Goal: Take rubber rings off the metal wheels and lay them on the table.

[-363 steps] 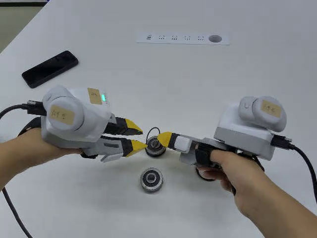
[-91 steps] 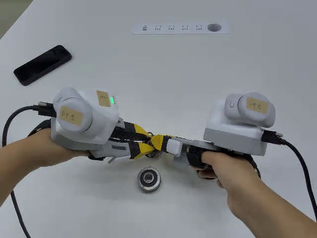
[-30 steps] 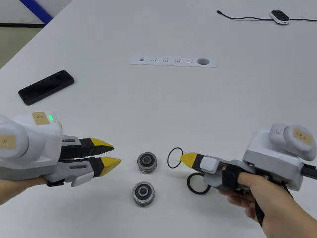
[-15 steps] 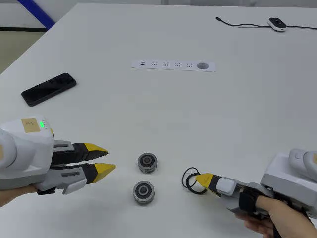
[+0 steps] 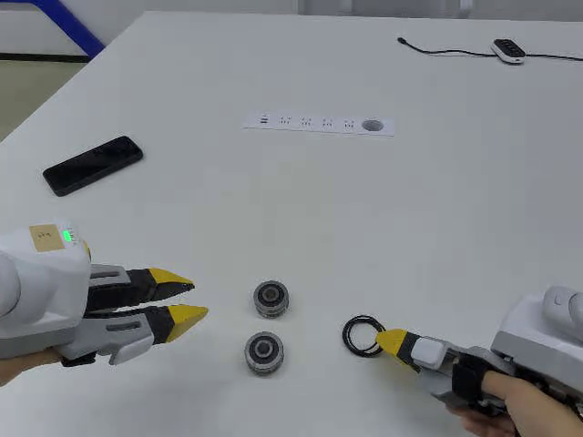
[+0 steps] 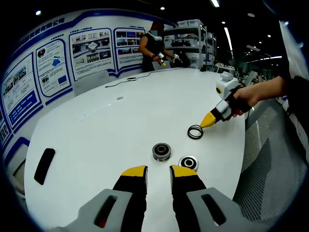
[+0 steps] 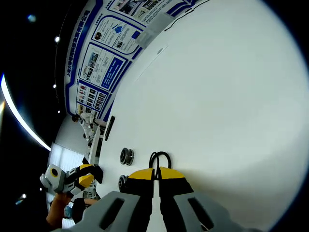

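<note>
the right hand-held gripper (image 5: 383,340) is closed, its tips touching the rings (image 5: 346,335) that lie on the desk (image 5: 364,209), right of the two wheels (image 5: 271,298). if a ring is caught in the tips (i cannot tell), pulling away would drag it. the left hand-held gripper (image 5: 196,299) is a little open and empty. its sticker (image 5: 47,238) is not readable.

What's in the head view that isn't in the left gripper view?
Head view: the green light on the white body of the left tool. Left gripper view: wall posters and a person standing far off. Both: two metal wheels, the black rubber rings, the phone and the right tool.
</note>
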